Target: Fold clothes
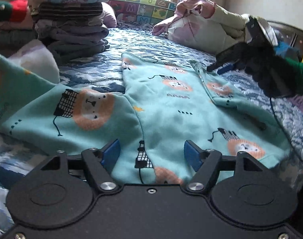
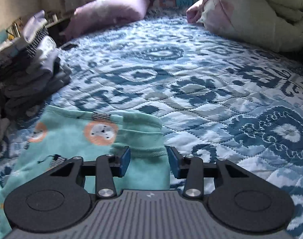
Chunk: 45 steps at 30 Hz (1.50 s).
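Right wrist view — mint sleeve cuff [image 2: 149, 149] between the right gripper's [image 2: 148, 160] spread fingers, ungrasped.

Mint lion-print garment [image 1: 171, 107], spread flat, sleeve folded

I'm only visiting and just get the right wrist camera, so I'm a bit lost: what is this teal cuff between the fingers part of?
Observer: It is the end of one sleeve of a teal lion-print top spread flat on the bed quilt. That sleeve lies angled inward over the body.
Visitor: And the other sleeve?
Observer: The other sleeve is stretched out sideways, away from the body, not yet folded.
Visitor: Where is the second tool?
Observer: The left gripper sits low over the near edge of the top, with its fingers wide apart and nothing held between them.
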Each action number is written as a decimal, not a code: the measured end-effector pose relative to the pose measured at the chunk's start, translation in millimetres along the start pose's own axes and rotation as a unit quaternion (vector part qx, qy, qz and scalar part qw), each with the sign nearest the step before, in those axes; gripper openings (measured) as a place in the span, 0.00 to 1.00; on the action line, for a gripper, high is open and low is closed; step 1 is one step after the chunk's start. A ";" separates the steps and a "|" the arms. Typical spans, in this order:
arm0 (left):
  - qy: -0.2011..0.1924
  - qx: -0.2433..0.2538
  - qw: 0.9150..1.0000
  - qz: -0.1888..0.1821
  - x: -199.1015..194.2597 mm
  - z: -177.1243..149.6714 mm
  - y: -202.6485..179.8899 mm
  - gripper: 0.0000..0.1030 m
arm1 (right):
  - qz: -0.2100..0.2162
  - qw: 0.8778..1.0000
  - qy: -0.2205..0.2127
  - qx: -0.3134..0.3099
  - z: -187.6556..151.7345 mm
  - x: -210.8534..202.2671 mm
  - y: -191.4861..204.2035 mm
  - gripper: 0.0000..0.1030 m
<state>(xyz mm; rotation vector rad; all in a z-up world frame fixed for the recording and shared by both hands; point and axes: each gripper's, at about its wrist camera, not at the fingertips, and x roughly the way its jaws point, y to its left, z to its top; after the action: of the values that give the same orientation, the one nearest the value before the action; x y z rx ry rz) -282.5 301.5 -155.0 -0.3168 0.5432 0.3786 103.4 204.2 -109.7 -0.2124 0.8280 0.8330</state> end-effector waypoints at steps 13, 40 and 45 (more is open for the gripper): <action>0.007 -0.065 0.998 -0.026 -8.2 5.3 12.3 0.69 | -0.035 0.997 -0.058 0.034 -12.1 -52.7 -9.4 0.06; 0.006 -0.021 1.000 -0.008 -14.6 -3.4 -4.7 0.69 | -0.187 0.942 -0.057 0.273 -192.4 -208.5 -183.8 0.09; -0.003 -0.013 1.000 -0.005 -21.5 -3.3 -6.0 0.69 | -0.205 0.933 -0.028 0.293 -207.5 -198.3 -183.9 0.37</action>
<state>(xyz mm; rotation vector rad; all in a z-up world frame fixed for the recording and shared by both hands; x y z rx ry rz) -298.4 289.2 -144.7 -0.3436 0.5303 0.3783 42.5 -130.5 -132.3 0.1669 0.9025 0.1760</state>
